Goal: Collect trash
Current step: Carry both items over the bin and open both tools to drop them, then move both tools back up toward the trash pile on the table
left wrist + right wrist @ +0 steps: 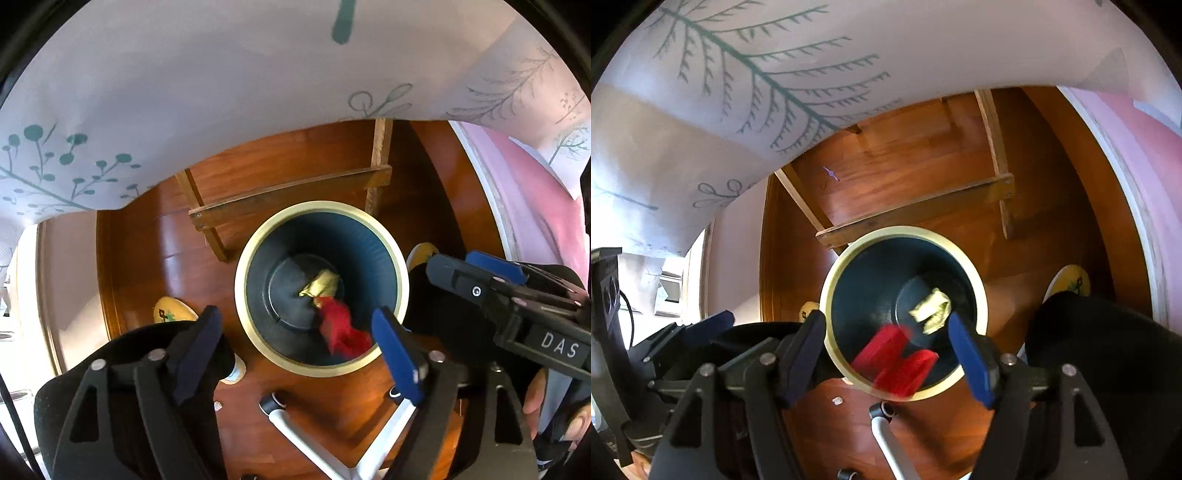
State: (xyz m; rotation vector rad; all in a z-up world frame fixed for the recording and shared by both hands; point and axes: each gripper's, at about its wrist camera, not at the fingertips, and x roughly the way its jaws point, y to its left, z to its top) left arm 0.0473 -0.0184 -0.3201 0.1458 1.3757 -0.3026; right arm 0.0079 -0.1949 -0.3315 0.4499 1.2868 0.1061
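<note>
A round bin with a cream rim [321, 206] and dark blue inside stands on the wooden floor. At its bottom lies a crumpled yellow wrapper [321, 283], with a red wrapper [340, 328] beside it against the near wall. My left gripper [295, 319] hangs open over the bin, nothing between its fingers. In the right wrist view my right gripper [885, 319] is also open above the bin rim [905, 230]. The red wrapper [897, 362] shows there as a blur inside the near rim, below the yellow wrapper [931, 306].
A white tablecloth with green plant print [184, 92] overhangs from above. A wooden frame with a crossbar [288, 197] stands just behind the bin. A white chair base with castors [295, 424] lies in front. Yellow slippers [173, 313] rest on the floor.
</note>
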